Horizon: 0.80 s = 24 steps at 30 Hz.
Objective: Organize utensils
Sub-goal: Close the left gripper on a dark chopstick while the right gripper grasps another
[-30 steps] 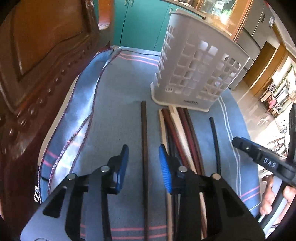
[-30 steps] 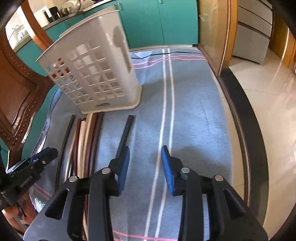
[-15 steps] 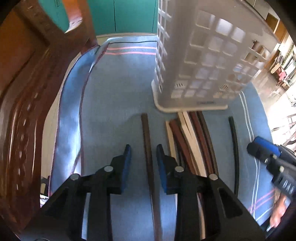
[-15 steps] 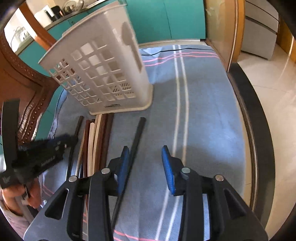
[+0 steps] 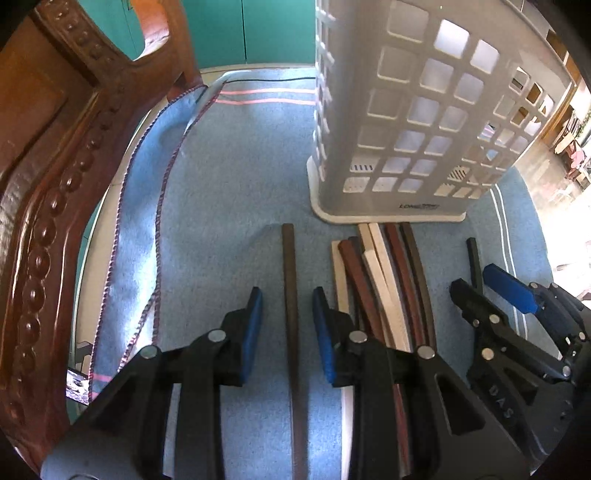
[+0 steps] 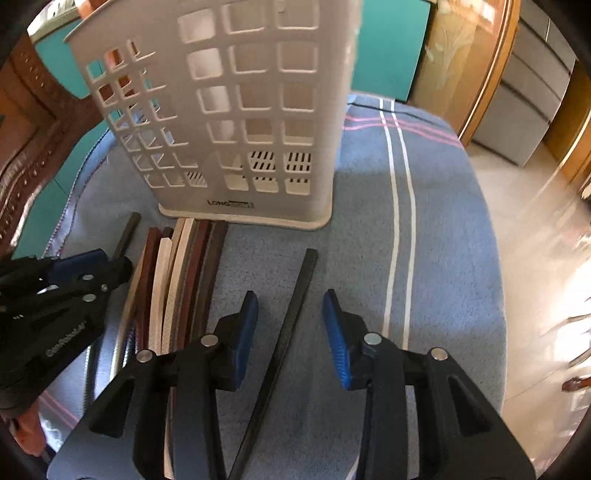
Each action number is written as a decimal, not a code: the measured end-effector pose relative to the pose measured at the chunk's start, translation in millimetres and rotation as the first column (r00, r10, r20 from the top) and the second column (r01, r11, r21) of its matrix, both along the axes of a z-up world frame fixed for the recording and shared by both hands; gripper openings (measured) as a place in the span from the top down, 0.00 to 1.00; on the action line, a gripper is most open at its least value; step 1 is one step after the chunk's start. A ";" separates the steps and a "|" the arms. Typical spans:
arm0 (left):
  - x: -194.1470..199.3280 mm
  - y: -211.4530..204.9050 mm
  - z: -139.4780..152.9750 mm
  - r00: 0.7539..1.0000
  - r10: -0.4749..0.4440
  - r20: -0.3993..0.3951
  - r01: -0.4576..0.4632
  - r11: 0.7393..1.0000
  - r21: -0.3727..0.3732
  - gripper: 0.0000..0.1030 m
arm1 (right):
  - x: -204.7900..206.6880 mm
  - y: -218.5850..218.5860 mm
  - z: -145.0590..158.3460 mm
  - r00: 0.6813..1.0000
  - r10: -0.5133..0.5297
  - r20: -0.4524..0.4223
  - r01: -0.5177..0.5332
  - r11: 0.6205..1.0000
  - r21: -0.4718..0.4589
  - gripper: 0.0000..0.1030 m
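A white slotted utensil basket (image 5: 413, 122) stands upright on a blue cloth (image 5: 229, 192); it also shows in the right wrist view (image 6: 240, 110). Several chopsticks, brown, maroon and cream, lie bundled (image 5: 384, 280) in front of it. My left gripper (image 5: 287, 317) is open, its jaws on either side of a single dark brown chopstick (image 5: 290, 280). My right gripper (image 6: 290, 325) is open, its jaws on either side of a single black chopstick (image 6: 295, 306), right of the bundle (image 6: 181, 273). Neither chopstick is gripped.
A carved wooden chair back (image 5: 44, 192) rises close on the left. The cloth's right edge (image 6: 495, 258) drops off to a tiled floor. Teal cabinets (image 5: 251, 33) stand behind. The right gripper shows in the left wrist view (image 5: 480, 284).
Both grippers have moved forward toward the basket and lower. The left has stayed astride the brown chopstick and the right has come astride the black one. The jaws have stayed open.
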<state>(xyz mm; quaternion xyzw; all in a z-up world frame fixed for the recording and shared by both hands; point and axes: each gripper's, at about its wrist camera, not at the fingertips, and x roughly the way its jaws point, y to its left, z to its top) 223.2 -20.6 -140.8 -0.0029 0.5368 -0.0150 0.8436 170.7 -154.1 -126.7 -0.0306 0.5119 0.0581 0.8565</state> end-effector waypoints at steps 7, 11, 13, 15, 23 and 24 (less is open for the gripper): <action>0.6 1.9 -1.2 1.000 -0.009 0.006 0.009 1.000 0.001 0.78 | -4.4 5.5 -1.6 1.000 -0.006 0.013 0.006 1.000 0.001 0.64; -5.7 5.7 0.0 1.000 -0.003 0.008 0.004 1.000 -0.017 0.93 | -5.1 -2.3 2.5 1.000 0.004 0.015 -0.004 1.000 0.011 0.87; -5.1 8.4 -0.2 1.000 -0.001 0.009 0.001 1.000 -0.020 0.93 | -3.2 -4.4 4.3 1.000 0.003 0.012 -0.003 1.000 0.023 0.88; -7.0 9.0 0.8 1.000 -0.002 0.013 0.002 1.000 -0.028 0.93 | -3.2 -6.8 5.5 1.000 0.003 0.009 -0.003 0.999 0.032 0.89; -29.5 -3.3 37.3 0.993 -0.026 0.118 0.033 0.998 -0.056 0.93 | -8.9 -26.8 26.2 0.999 -0.004 0.036 -0.001 0.992 0.124 0.94; -36.5 -3.6 45.5 0.989 -0.032 0.142 0.040 0.998 -0.057 0.93 | -14.9 -29.5 37.5 0.998 0.005 0.060 -0.013 0.989 0.144 0.94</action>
